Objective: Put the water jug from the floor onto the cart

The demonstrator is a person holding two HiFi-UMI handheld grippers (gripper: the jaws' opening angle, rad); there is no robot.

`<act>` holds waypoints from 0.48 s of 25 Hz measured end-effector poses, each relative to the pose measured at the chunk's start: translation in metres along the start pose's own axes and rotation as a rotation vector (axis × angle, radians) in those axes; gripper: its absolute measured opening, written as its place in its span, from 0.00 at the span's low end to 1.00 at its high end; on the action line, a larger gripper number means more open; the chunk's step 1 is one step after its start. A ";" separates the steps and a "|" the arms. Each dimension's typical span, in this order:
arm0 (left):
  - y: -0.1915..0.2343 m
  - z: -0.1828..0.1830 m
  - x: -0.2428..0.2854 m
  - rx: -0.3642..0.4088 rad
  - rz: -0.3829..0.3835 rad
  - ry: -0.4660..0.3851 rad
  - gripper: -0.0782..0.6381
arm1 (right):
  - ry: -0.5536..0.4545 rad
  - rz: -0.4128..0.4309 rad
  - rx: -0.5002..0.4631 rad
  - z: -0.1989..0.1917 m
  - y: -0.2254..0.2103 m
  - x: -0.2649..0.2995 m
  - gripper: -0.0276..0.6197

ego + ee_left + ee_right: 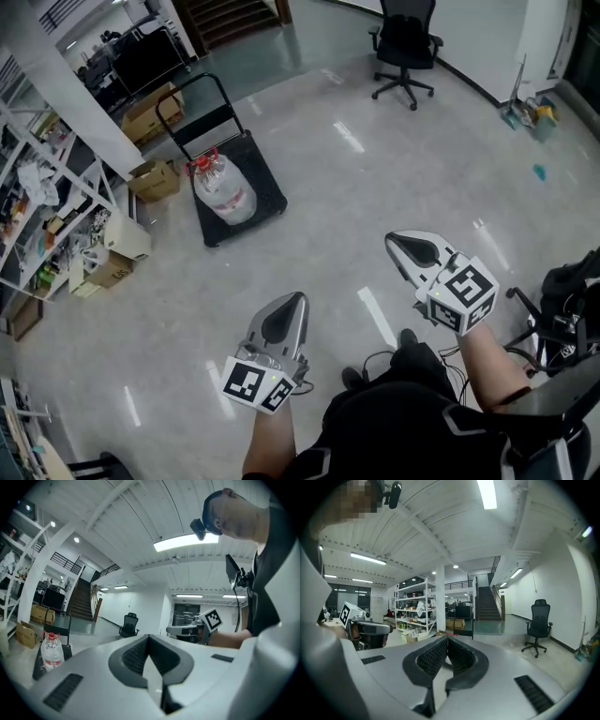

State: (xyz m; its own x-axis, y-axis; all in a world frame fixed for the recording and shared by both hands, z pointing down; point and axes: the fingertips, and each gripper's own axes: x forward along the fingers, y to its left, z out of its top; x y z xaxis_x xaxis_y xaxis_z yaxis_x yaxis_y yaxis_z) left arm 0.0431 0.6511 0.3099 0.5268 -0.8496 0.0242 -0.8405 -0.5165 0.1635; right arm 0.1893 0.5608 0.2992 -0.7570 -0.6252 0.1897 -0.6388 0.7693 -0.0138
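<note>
Grey polished floor [375, 187] fills most of the head view, with the black cart [267, 187] parked at upper left. Left of the cart stands a white shelf rack [37, 187] crowded with clutter, and a white pillar [75, 94] rises between the rack and the cart's handle end. Well to the right of the cart, near the far wall, is a black office chair [405, 47]. Cardboard boxes [155, 180] sit on the floor just beside the cart's left edge; any print on them is too small to read.

The jug [223, 192] is on the cart's deck, close to the handle. It is clear plastic with a red cap. The left gripper view shows it upright [51, 651] with a reddish band round its body, the writing on it too small to make out.

Both tongs are well short of the cart, on the person's side of it. The left gripper [298, 300] has its jaws pressed together with nothing between them, and the right gripper [394, 244] likewise has its jaws closed on nothing. Each carries a cube with black-and-white square markers. In the left gripper view the right gripper appears beyond the closed tips.
</note>
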 end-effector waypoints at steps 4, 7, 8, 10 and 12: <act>-0.020 0.005 -0.014 0.006 0.000 -0.016 0.11 | 0.010 0.025 -0.020 0.002 0.017 -0.020 0.05; -0.033 0.001 -0.017 0.003 0.011 -0.011 0.11 | 0.003 0.044 -0.019 -0.001 0.023 -0.036 0.05; -0.039 0.000 -0.016 0.005 0.012 -0.009 0.11 | 0.001 0.049 -0.018 -0.002 0.022 -0.042 0.05; -0.054 0.001 -0.012 0.015 0.012 -0.003 0.11 | -0.002 0.054 -0.011 -0.005 0.017 -0.056 0.05; -0.071 0.002 -0.004 0.032 0.017 0.005 0.11 | -0.010 0.057 -0.003 -0.006 0.009 -0.073 0.05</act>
State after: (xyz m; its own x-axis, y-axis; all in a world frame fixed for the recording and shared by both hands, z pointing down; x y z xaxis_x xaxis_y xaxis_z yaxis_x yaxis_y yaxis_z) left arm 0.1007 0.6910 0.2957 0.5132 -0.8577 0.0312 -0.8528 -0.5055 0.1310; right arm 0.2399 0.6143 0.2908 -0.7937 -0.5814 0.1791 -0.5939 0.8043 -0.0210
